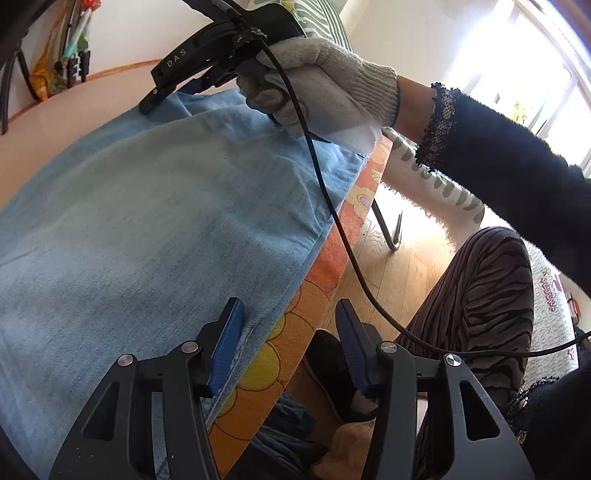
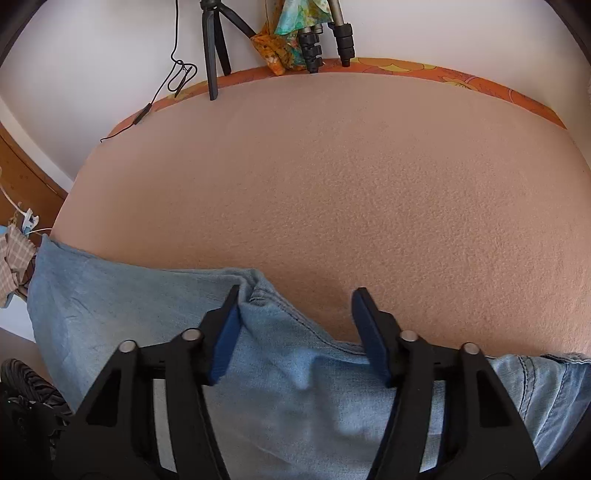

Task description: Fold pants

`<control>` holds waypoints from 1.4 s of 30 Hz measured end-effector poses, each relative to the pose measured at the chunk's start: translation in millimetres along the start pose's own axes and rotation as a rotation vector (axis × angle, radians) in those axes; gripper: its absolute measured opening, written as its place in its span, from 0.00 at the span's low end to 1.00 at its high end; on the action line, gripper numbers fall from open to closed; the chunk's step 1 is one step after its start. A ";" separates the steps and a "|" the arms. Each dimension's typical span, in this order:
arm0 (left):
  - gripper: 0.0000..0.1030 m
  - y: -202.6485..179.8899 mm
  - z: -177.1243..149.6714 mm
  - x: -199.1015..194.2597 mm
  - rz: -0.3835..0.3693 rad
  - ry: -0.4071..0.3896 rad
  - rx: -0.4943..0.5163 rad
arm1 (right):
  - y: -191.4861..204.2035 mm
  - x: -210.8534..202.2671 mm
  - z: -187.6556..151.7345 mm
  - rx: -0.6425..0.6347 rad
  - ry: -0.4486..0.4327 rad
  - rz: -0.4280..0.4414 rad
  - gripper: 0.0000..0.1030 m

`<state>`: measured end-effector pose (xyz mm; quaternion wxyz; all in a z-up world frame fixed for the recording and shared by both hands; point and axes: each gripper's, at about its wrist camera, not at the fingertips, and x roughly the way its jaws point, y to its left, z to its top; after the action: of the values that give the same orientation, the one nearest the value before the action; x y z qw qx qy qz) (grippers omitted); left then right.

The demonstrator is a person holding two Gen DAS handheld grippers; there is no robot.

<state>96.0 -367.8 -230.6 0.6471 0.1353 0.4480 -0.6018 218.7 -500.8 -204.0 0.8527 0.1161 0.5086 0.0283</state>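
Light blue jeans (image 1: 147, 221) lie flat on a peach-covered table (image 1: 55, 122), reaching its near edge. My left gripper (image 1: 290, 332) is open at that edge: one blue pad (image 1: 227, 343) sits over the denim, the other hangs past the table. At the far end a gloved hand (image 1: 325, 85) holds my right gripper (image 1: 170, 98) down on the jeans. In the right wrist view the right gripper (image 2: 295, 325) stands open, straddling the seamed edge of the jeans (image 2: 110, 295), with the left pad (image 2: 225, 339) against a raised fold. Table (image 2: 332, 184) stretches beyond.
An orange flowered cloth (image 1: 266, 365) hangs over the table's near side. A black cable (image 1: 332, 206) runs down from the right gripper. The person's striped trouser leg (image 1: 480, 295) is close by. Tripods (image 2: 214, 48) and a colourful cloth (image 2: 284, 33) stand at the far edge.
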 end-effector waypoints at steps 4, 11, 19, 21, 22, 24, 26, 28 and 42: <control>0.47 -2.2 -0.8 -1.4 0.015 -0.003 0.016 | 13.2 -1.8 11.9 -0.055 -0.043 -0.109 0.10; 0.47 -6.6 -0.8 -2.9 0.034 -0.002 0.023 | 12.4 8.0 20.7 -0.023 -0.043 -0.174 0.07; 0.48 0.3 -14.5 -47.0 0.028 -0.072 -0.080 | 25.1 -36.1 6.0 -0.006 -0.181 -0.195 0.52; 0.50 6.0 -22.1 -64.5 0.049 -0.107 -0.122 | 33.8 -47.7 -2.1 -0.011 -0.210 -0.188 0.52; 0.51 10.0 -25.3 -73.5 0.060 -0.130 -0.153 | 38.5 -52.4 -7.4 -0.011 -0.220 -0.175 0.53; 0.55 18.1 -31.7 -90.7 0.082 -0.173 -0.213 | 50.1 -58.7 -20.2 -0.024 -0.234 -0.150 0.54; 0.55 25.9 -40.2 -109.6 0.098 -0.216 -0.255 | 64.8 -62.0 -34.9 -0.044 -0.245 -0.135 0.54; 0.55 32.1 -49.8 -129.6 0.149 -0.261 -0.295 | 82.5 -70.6 -43.6 -0.064 -0.263 -0.124 0.55; 0.55 101.8 -227.5 -285.8 0.439 -0.658 -0.874 | 179.0 -65.7 -79.3 -0.092 -0.285 0.093 0.60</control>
<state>128.8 7.0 -183.4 0.8572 -0.2484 0.3917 -0.2237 130.3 -324.4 -142.9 0.9184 0.1032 0.3746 0.0743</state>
